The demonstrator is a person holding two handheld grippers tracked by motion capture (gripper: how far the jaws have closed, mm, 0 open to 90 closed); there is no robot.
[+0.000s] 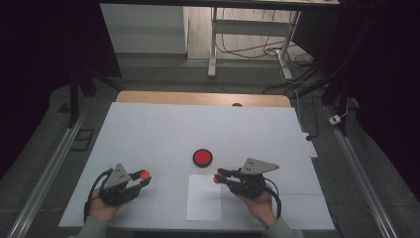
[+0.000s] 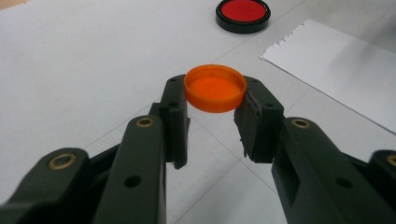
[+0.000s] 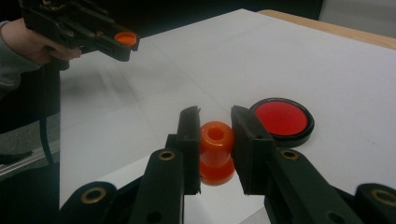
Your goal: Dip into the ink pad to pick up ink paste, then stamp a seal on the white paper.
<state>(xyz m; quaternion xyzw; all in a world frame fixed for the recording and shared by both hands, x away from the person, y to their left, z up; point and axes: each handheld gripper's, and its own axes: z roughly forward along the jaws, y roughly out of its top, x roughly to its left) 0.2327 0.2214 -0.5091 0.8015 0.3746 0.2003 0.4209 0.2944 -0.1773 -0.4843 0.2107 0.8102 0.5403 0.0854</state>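
My left gripper (image 1: 143,175) (image 2: 214,100) is shut on a shallow orange cap (image 2: 215,88) (image 1: 144,174), held open side up between its fingertips above the white table. My right gripper (image 1: 217,177) (image 3: 215,135) is shut on an orange spool-shaped piece (image 3: 216,151) (image 1: 217,178) with a hole in its top, upright between the pads. In the right gripper view the left gripper (image 3: 122,43) with the cap (image 3: 125,37) hangs at the upper left. A red disc in a black rim (image 1: 202,157) (image 2: 243,14) (image 3: 282,120) lies on the table between the two grippers, a little farther back.
A white sheet of paper (image 1: 204,197) (image 2: 341,65) lies on the white table cover (image 1: 198,129) below the right gripper. The wooden table edge (image 1: 198,97) runs along the back. Beyond it are a floor with cables and a metal desk frame (image 1: 247,44).
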